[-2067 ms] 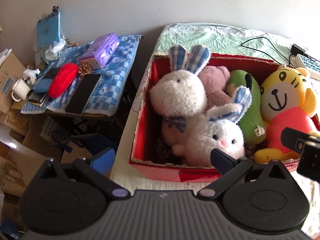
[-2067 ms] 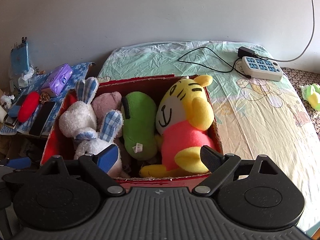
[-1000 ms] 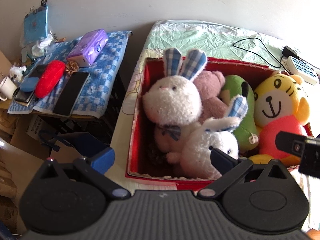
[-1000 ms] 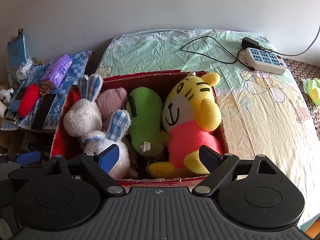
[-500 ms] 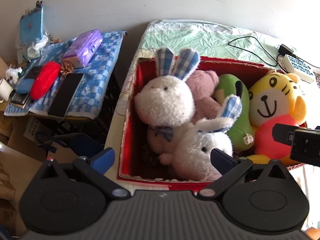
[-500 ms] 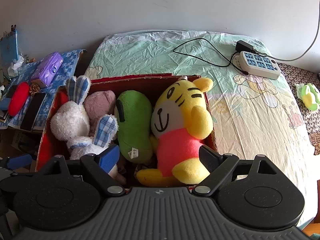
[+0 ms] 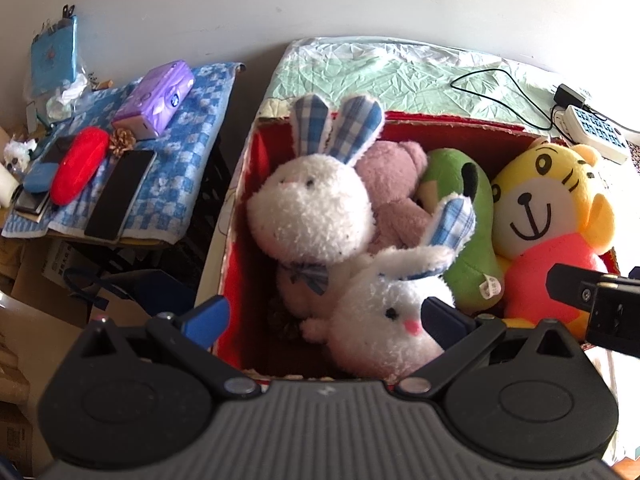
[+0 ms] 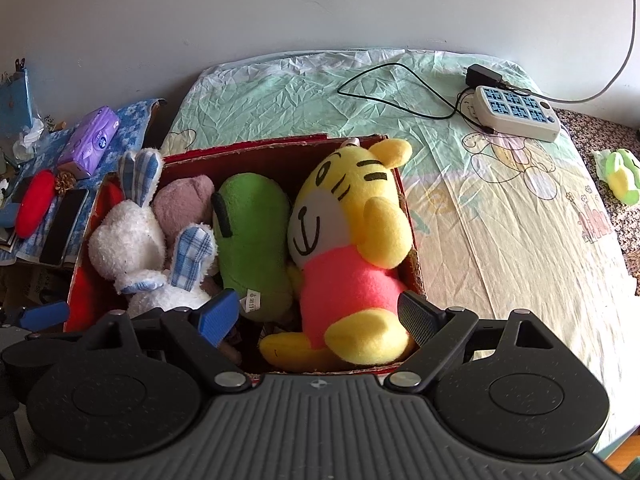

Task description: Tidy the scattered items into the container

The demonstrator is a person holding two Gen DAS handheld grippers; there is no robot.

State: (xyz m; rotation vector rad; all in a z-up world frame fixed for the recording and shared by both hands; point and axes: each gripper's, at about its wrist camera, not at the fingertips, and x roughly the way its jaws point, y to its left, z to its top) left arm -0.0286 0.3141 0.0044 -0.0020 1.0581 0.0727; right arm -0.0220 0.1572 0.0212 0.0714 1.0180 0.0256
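A red cardboard box (image 7: pixel 448 125) (image 8: pixel 256 146) sits on the bed, packed with soft toys. Inside are two white rabbits with blue checked ears (image 7: pixel 316 208) (image 7: pixel 388 312) (image 8: pixel 128 244), a pink bear (image 7: pixel 396 192) (image 8: pixel 180 204), a green plush (image 7: pixel 468 232) (image 8: pixel 252 236) and a yellow tiger in a pink shirt (image 7: pixel 548 216) (image 8: pixel 348 248). My left gripper (image 7: pixel 324 316) hangs open above the box's near left side, holding nothing. Over the near edge by the tiger, my right gripper (image 8: pixel 318 316) is open and empty; its black body (image 7: pixel 596 304) shows in the left wrist view.
A side table with a blue checked cloth (image 7: pixel 176 168) left of the bed carries a phone (image 7: pixel 120 196), a red pouch (image 7: pixel 80 170) and a purple pack (image 7: pixel 160 98). On the bed sheet (image 8: pixel 500 208) lie a power strip (image 8: pixel 516 114) with a cable and a small green toy (image 8: pixel 620 172) at the far right.
Both views have drifted a little over the box; the toys inside have not moved. Both grippers stay open and empty.
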